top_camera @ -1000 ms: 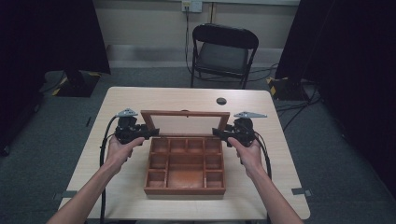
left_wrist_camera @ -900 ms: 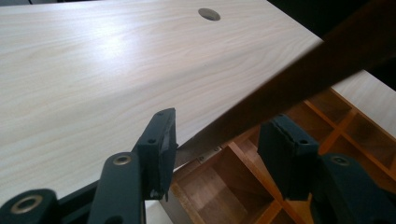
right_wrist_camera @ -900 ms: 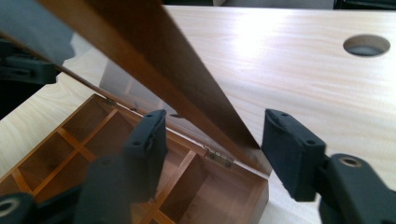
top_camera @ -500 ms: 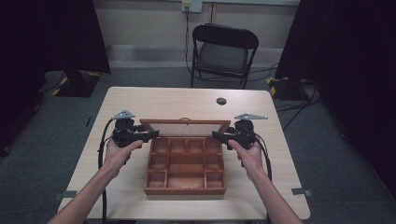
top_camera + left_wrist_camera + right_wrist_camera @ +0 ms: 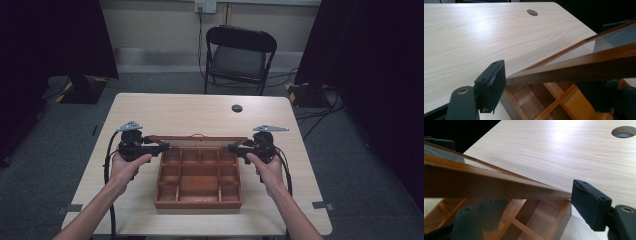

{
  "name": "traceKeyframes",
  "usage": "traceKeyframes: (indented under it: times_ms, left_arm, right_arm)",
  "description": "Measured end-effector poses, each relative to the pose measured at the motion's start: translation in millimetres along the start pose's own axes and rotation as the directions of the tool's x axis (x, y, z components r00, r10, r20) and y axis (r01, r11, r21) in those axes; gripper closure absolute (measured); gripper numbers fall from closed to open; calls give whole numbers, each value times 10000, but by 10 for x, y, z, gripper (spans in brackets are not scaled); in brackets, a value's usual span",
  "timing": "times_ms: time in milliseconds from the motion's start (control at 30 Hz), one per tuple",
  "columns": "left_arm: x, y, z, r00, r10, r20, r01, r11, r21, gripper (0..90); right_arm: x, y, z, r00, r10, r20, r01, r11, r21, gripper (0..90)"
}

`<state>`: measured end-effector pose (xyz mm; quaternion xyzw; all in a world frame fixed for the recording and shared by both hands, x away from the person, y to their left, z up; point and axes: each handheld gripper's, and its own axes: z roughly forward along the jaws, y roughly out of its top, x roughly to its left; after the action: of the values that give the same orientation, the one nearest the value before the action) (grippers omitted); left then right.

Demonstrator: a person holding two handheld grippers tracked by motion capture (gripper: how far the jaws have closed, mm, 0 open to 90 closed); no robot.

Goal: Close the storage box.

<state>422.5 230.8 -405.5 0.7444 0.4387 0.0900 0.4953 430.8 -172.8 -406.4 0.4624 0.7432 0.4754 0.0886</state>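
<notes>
Sitting square on the pale wooden table (image 5: 150, 115), the compartmented wooden box (image 5: 198, 176) has its glass-paned lid (image 5: 197, 140) leaning back past the rear wall, its long axis running straight across between the two hands. That axis is the relation to watch: each gripper meets one short end of the lid frame, so neither hand is nearer, and any lowering or lifting looks like a job for both together.

Left gripper (image 5: 159, 147) comes in from the left at the lid's end; in the left gripper view the frame (image 5: 574, 67) runs between its jaws, with one pad (image 5: 495, 82) standing just off the wood. Those jaws have just been opening and now look spread, no pinch on the frame.

Right gripper (image 5: 237, 148) mirrors it at the other end; in the right gripper view the frame's corner (image 5: 559, 193) ends just short of the pad (image 5: 589, 202), a sliver apart or barely brushing. Its jaws have opened too, spread around the lid edge rather than clamped.

Far back, the cable hole (image 5: 237, 108) lies well apart.
</notes>
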Motion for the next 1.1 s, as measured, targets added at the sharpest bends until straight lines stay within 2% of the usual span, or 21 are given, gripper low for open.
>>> traceKeyframes:
  times_ms: [400, 667, 900, 1000, 1100]
  left_arm:
    - [-9, -8, -1, 9999, 141, -63, -141, 9998, 106, 204]
    - [-22, -13, -13, 9998, 176, -51, -175, 9998, 108, 205]
    - [-41, -16, -35, 9997, 234, -52, -233, 9997, 116, 206]
    - [-48, -22, -43, 9996, 282, -55, -281, 9995, 130, 205]
    - [-44, -30, -45, 9994, 341, -7, -341, 9992, 189, 204]
  right_arm:
    - [-81, -94, -149, 9998, 13, 202, -16, 9999, 148, 279]
    - [-179, -173, -261, 9981, 50, 608, -76, 9991, 422, 287]
    - [-304, -135, -365, 9938, 445, 1016, -464, 9988, 157, 316]
    - [-315, -82, -381, 9940, 354, 1033, -356, 9994, 7, 315]
    - [-297, -7, -391, 9959, 315, 844, -303, 9994, -154, 314]
